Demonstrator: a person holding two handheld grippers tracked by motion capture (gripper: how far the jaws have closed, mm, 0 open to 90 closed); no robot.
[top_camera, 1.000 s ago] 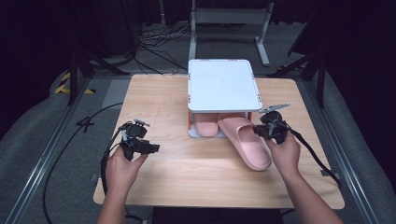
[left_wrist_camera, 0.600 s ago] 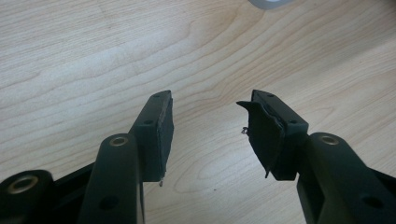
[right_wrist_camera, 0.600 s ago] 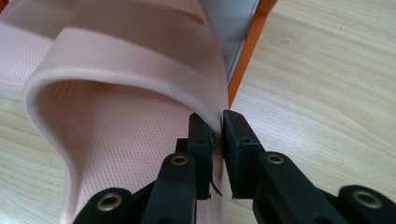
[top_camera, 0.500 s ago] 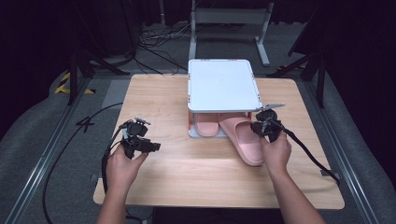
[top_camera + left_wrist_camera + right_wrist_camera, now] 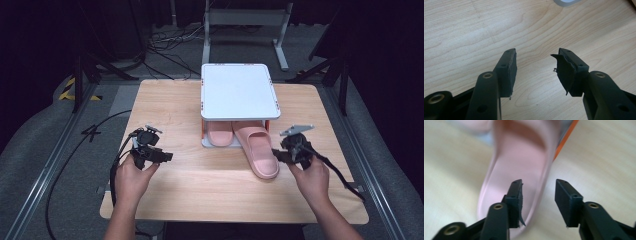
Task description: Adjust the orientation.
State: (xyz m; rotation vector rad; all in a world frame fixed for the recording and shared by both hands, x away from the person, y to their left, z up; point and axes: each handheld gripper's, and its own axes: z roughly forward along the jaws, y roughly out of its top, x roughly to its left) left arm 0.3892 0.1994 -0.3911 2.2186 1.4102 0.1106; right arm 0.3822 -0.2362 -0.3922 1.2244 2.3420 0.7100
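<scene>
A pink slipper lies on the table with its toe under the white shelf rack; a second pink slipper sits under the rack to its left. My right gripper is at the first slipper's right heel edge. In the right gripper view this gripper has just been opening, the slipper rim lies loose between its jaws, and the pads do not press on it. My left gripper rests at the table's left, open and empty over bare wood.
The wooden table has free room in front and on both sides of the rack. An orange rack post stands just right of the slipper. Cables trail off the table's left and right edges.
The right gripper let go of the slipper, opened and drew back toward the near edge. The slipper now lies straighter, its toe further under the rack. The left hand has not moved.
</scene>
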